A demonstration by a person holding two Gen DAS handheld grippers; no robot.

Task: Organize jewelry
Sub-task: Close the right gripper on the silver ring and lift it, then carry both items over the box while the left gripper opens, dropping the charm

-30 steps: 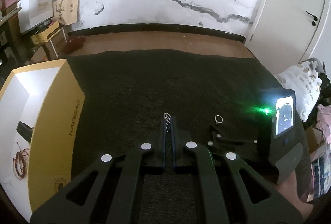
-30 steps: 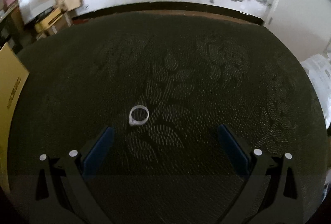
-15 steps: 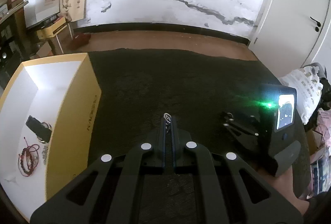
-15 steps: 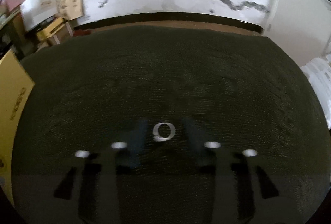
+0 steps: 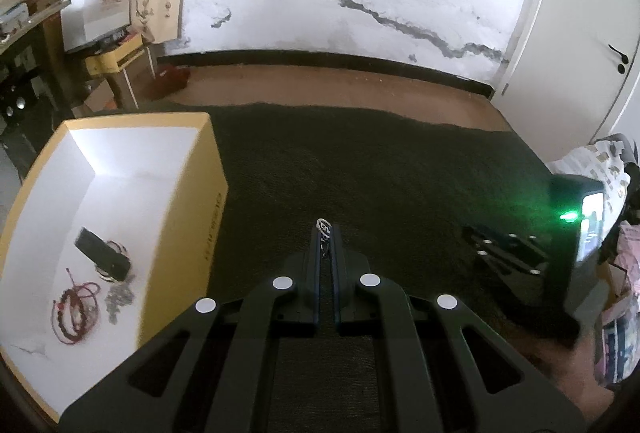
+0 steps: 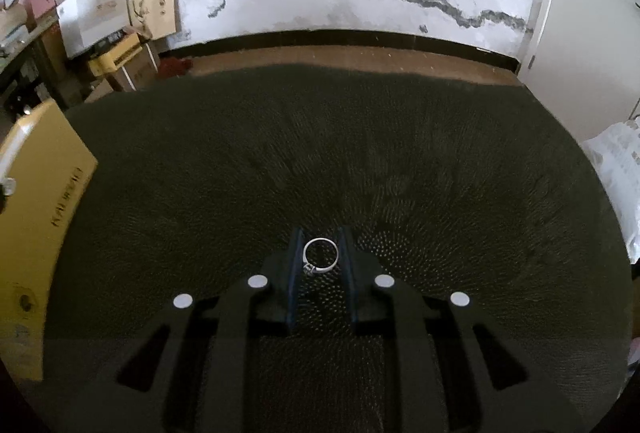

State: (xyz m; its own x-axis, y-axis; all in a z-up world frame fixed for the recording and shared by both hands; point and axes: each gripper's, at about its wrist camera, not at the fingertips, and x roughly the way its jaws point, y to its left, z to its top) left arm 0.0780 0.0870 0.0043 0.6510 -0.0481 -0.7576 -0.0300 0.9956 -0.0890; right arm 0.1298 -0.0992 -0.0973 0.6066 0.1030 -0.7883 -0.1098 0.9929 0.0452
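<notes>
My left gripper (image 5: 325, 233) is shut on a small silver jewelry piece (image 5: 323, 225) and holds it above the dark carpet, right of the open yellow box (image 5: 208, 217). Inside the box lie a red bead bracelet (image 5: 74, 311), a black item (image 5: 103, 257) and a silver chain (image 5: 118, 299). My right gripper (image 6: 321, 245) is shut on a silver ring (image 6: 320, 256), held flat between the fingers just above the carpet. The right gripper also shows in the left wrist view (image 5: 504, 253), at the right. The box's outer wall shows at the left of the right wrist view (image 6: 44, 217).
Dark green carpet (image 6: 320, 153) covers the floor up to a brown strip by the white wall. Cardboard boxes and shelving (image 5: 108, 33) stand at the far left. A white door (image 5: 592, 33) and patterned fabric (image 5: 600, 169) are at the right.
My right gripper closed from wide open onto the ring and lifted it. My left gripper rose and shifted toward the box, bringing its inside into view.
</notes>
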